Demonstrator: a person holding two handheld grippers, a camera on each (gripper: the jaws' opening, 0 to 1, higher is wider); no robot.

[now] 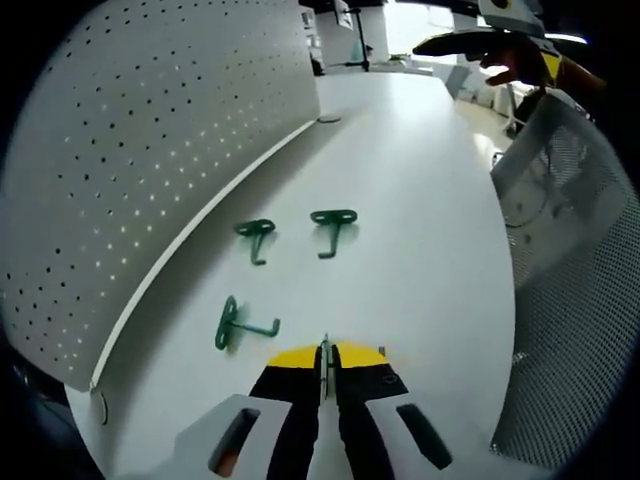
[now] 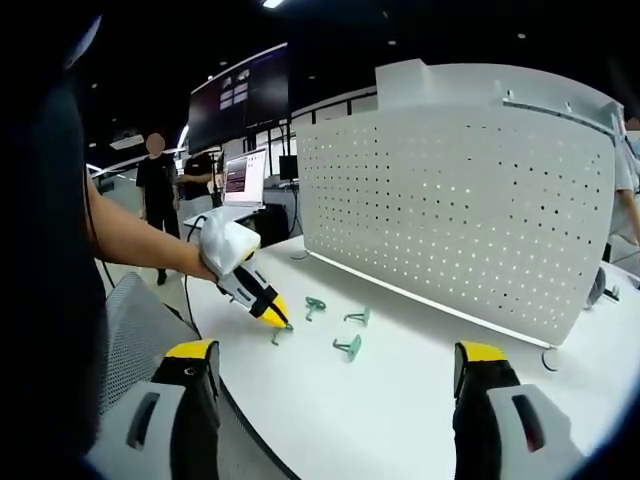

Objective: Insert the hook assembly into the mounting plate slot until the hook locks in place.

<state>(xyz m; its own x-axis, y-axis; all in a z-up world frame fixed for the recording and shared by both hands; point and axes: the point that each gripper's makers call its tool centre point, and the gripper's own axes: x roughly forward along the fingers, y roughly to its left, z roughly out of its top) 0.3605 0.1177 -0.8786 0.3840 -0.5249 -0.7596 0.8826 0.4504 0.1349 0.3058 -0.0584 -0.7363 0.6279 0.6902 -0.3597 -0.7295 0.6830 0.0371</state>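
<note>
The left tongs (image 1: 325, 372) are pressed shut, tips low over the white counter (image 1: 420, 240), holding nothing. Three green hooks lie ahead: one (image 1: 236, 326) just left of the tips, two (image 1: 256, 236) (image 1: 333, 226) farther on, before the perforated mounting plate (image 1: 150, 150). The right tongs (image 2: 335, 365) gape wide, well back from the hooks.

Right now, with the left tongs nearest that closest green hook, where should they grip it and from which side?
Probably the straight stem of the nearest hook, coming down from above. It lies flat on the table; its stem points toward the left tongs, while the looped end faces the pegboard.
</note>
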